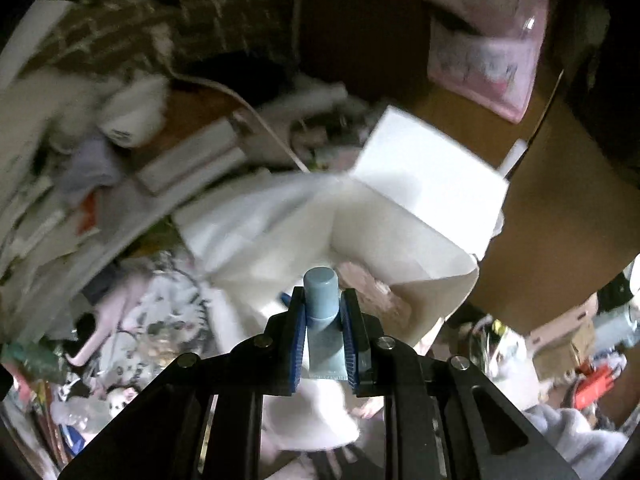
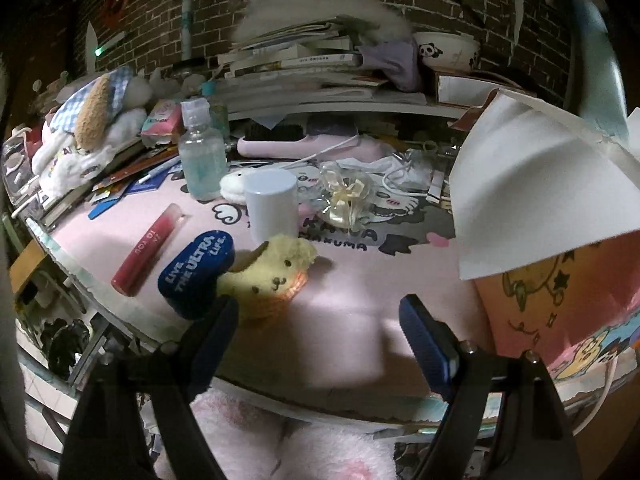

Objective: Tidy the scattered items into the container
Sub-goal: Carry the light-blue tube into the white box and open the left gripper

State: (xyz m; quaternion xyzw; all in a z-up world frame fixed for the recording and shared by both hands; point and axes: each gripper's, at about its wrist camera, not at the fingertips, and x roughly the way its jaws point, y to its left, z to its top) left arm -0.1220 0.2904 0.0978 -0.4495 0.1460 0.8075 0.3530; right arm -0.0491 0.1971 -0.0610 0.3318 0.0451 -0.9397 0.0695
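Observation:
My left gripper [image 1: 321,300] is shut on a pale blue tube [image 1: 321,312] with a round cap, held cap-forward above the open mouth of a white paper bag [image 1: 400,216]. That bag also shows at the right of the right wrist view [image 2: 532,184], with a pink cartoon side. My right gripper [image 2: 320,316] is open and empty above the pink mat's front edge. Ahead of it lie a yellow plush dog [image 2: 276,276], a blue case lettered "LIVE THE ULTRA LIFE" [image 2: 196,268], a red lip-gloss tube [image 2: 148,248] and a white cylinder [image 2: 270,210].
A clear bottle [image 2: 202,152], a ribboned clear packet [image 2: 346,196], a pink hairbrush [image 2: 296,144], a white cable [image 2: 396,184] and stacked books [image 2: 304,68] crowd the desk's back. Plush toys [image 2: 92,128] sit at left. The left view is blurred, with clutter [image 1: 120,340] around the bag.

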